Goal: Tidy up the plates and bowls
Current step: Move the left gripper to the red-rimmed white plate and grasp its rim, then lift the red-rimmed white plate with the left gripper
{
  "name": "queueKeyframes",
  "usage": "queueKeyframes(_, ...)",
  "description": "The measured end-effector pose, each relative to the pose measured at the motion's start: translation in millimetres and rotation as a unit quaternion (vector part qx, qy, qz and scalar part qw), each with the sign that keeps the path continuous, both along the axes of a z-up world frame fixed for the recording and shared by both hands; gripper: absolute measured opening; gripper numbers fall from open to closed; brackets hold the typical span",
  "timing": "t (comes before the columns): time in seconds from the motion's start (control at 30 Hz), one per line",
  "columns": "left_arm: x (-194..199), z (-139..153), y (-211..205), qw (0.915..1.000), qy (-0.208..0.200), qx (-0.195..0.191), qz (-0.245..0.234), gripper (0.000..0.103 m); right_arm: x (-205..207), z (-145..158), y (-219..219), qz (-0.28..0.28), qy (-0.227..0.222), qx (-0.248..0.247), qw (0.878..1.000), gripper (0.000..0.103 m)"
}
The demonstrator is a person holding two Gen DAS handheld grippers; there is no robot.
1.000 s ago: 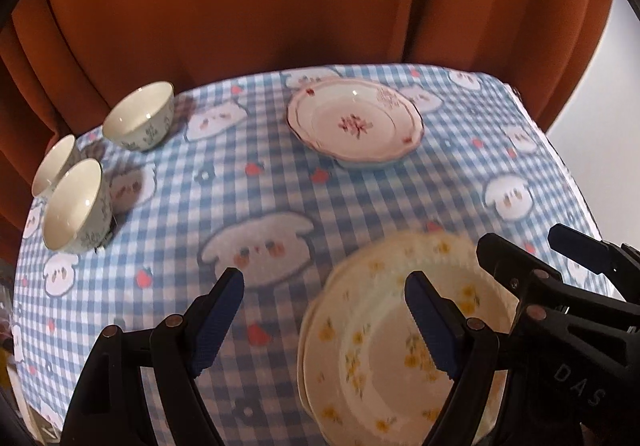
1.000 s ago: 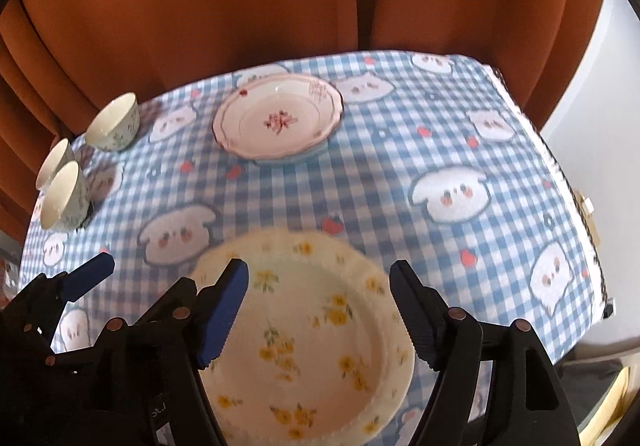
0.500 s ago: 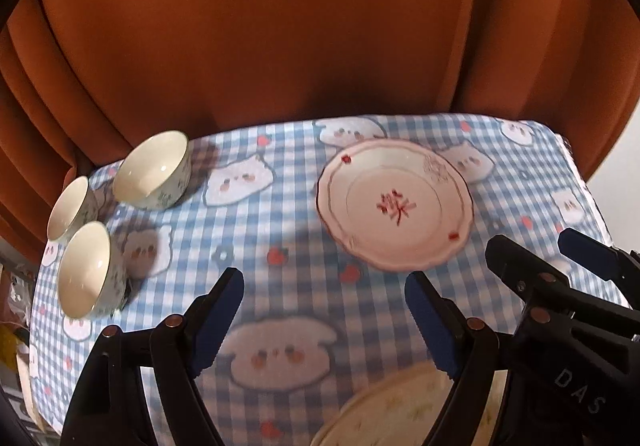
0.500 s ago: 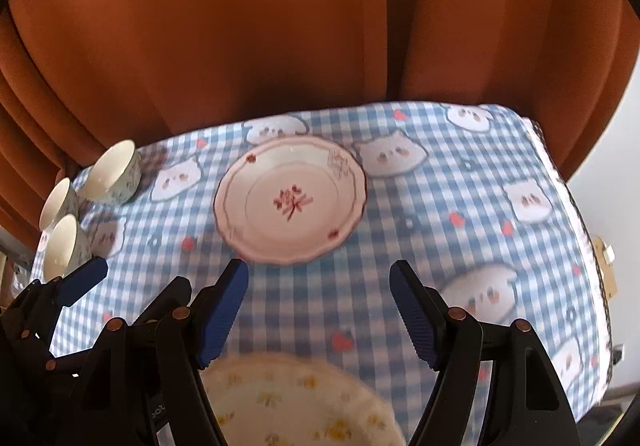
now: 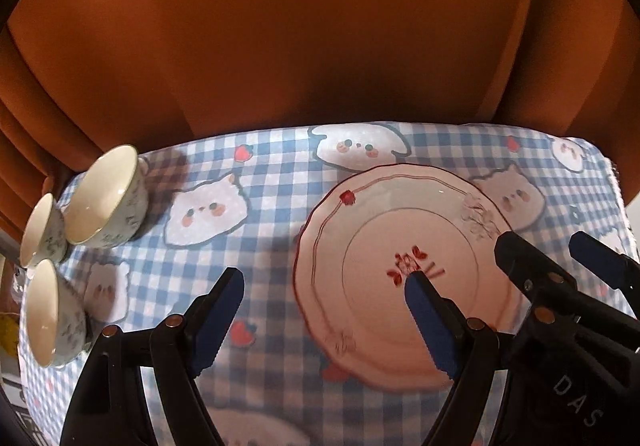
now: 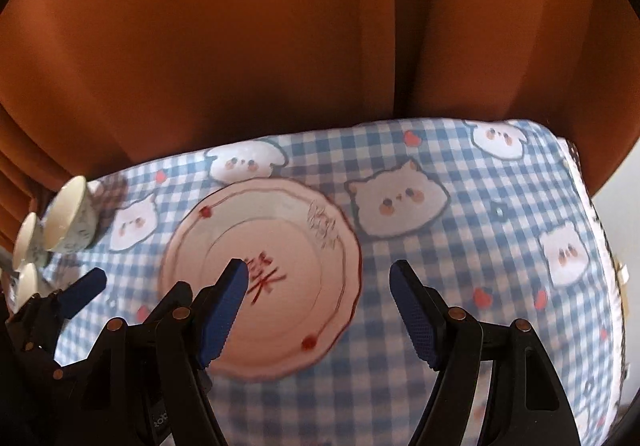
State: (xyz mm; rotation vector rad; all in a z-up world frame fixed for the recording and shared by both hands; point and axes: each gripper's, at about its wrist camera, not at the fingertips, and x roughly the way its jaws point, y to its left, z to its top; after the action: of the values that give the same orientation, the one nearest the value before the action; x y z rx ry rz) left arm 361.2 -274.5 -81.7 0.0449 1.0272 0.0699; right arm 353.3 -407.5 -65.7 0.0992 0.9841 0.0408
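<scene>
A: Backdrop?
B: Rust-orange curtain (image 5: 320,46), heavy folds, across the whole rear.
A: Surface?
B: Desk (image 6: 500,246) under blue-white gingham cloth, cartoon animals, strawberries. Pale wall (image 6: 624,182) far right.

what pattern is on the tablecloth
Blue and white checks with cartoon animal faces and small red strawberries on the tablecloth, clearest in the right wrist view.

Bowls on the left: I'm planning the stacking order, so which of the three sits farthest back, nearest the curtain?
The largest-looking bowl, alone behind the other two bowls.
</scene>
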Motion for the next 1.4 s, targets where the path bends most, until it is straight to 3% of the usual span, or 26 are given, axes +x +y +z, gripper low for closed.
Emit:
queueKeyframes(0.1,14.4,-11.2,-0.3,0.9999,0.006,-0.002,0.008,0.084,16.5,-12.6,-1.7,0.001,0.005,0.004,1.000,0.075)
queueKeyframes(0.37,34.3,-36.5,-2.7,0.9994,0.028,-0.017,0.008,0.078,42.2,-44.3,-0.1,0.003,0.027,-0.002,1.000,0.053)
queueKeyframes(0.5,37.9,-44.1,-2.0,0.9986,0.035,-0.039,0.008,0.072,48.6,-49.5,-0.5,0.005,0.032,-0.007,0.999,0.052)
queueKeyframes(0.8,31.6,-48.7,1.9,0.9986,0.045,-0.029,0.000,0.070,48.6,-55.8,3.2,0.002,0.047,-0.007,0.999,0.052)
queueKeyframes(1.03,-5.2,-52.0,25.1,0.9976,0.066,-0.022,0.000,0.070,21.4,-54.4,19.2,0.028,0.060,0.001,0.998,0.052)
queueKeyframes(1.17,-23.8,-51.6,35.1,0.9967,0.071,-0.039,0.004,0.070,2.7,-54.5,25.3,0.044,0.071,0.014,0.996,0.052)
queueKeyframes(1.3,-24.8,-50.9,32.3,0.9969,0.067,-0.040,-0.001,0.070,-2.8,-56.3,29.5,0.054,0.067,0.001,0.996,0.051)
queueKeyframes(1.4,-22.8,-54.1,33.2,0.9971,0.065,-0.038,-0.001,0.069,0.4,-60.9,29.9,0.055,0.070,-0.009,0.996,0.045)
